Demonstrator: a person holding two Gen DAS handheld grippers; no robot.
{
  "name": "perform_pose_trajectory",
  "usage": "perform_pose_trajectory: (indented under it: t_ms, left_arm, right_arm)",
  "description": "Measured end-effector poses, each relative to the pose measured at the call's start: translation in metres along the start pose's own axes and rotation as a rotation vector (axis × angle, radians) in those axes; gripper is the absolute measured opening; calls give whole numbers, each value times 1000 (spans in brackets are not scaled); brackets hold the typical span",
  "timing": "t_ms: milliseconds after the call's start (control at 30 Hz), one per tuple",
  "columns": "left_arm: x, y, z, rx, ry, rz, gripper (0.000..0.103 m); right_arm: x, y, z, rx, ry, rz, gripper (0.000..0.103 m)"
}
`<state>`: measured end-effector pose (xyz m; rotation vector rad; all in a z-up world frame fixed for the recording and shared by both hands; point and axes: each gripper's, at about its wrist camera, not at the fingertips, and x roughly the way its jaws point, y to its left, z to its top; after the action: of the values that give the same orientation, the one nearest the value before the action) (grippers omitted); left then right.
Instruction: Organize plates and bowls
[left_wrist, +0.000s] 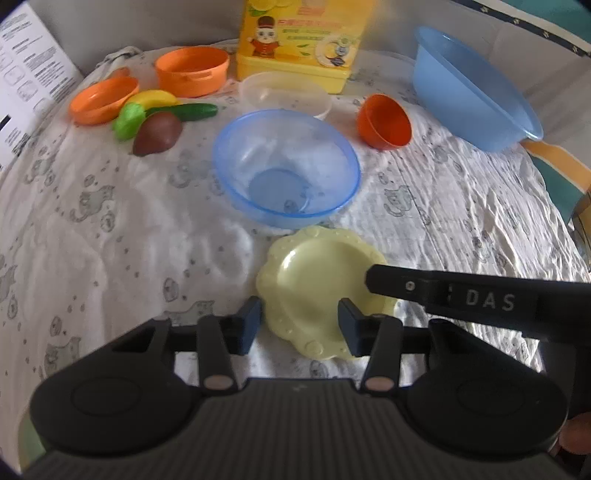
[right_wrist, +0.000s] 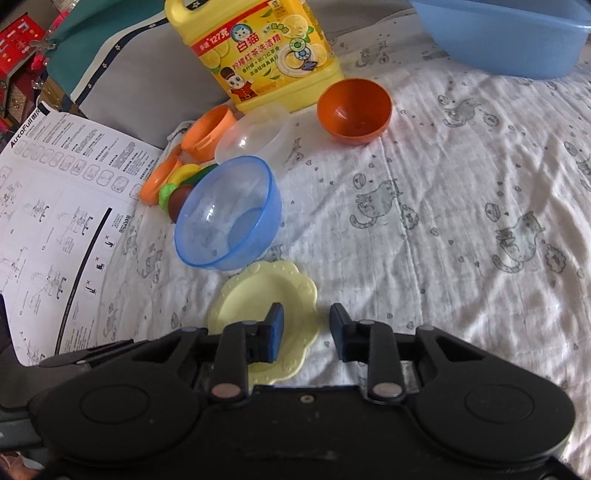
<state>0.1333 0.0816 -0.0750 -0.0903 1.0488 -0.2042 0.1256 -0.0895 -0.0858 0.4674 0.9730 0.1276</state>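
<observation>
A pale yellow scalloped plate (left_wrist: 317, 291) lies on the cloth just in front of both grippers; it also shows in the right wrist view (right_wrist: 258, 295). My left gripper (left_wrist: 300, 325) is open and straddles the plate's near left part. My right gripper (right_wrist: 306, 330) is open, its left finger over the plate's right edge; its finger (left_wrist: 406, 286) reaches in over the plate in the left view. A clear blue bowl (left_wrist: 286, 166) stands upright behind the plate. A small orange bowl (left_wrist: 384, 120) lies tilted at the back right. A clear lidless container (left_wrist: 284, 92) sits behind the blue bowl.
A large blue basin (left_wrist: 472, 88) stands at the back right. A yellow detergent jug (right_wrist: 255, 48) stands at the back. An orange pot (left_wrist: 192, 70), an orange dish (left_wrist: 103, 98) and toy food (left_wrist: 155, 122) lie back left. A printed sheet (right_wrist: 55, 206) lies left.
</observation>
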Motion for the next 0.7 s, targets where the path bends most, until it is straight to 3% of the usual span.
perform_pose_trajectory:
  t_ms: [67, 133, 233, 700]
  left_arm:
    - [1, -5, 0, 25, -4, 12, 42]
    - [0, -8, -2, 40, -5, 20, 37]
    - [0, -9, -4, 49, -9, 27, 37]
    - [-11, -21, -7, 88, -21, 45, 37]
  right_arm:
    - [-1, 3, -1, -12, 2, -10, 29]
    - [-2, 5, -5, -29, -4, -42, 21]
    - [-3, 5, -8, -36, -18, -68, 15]
    - [-14, 3, -13, -6, -6, -84, 15]
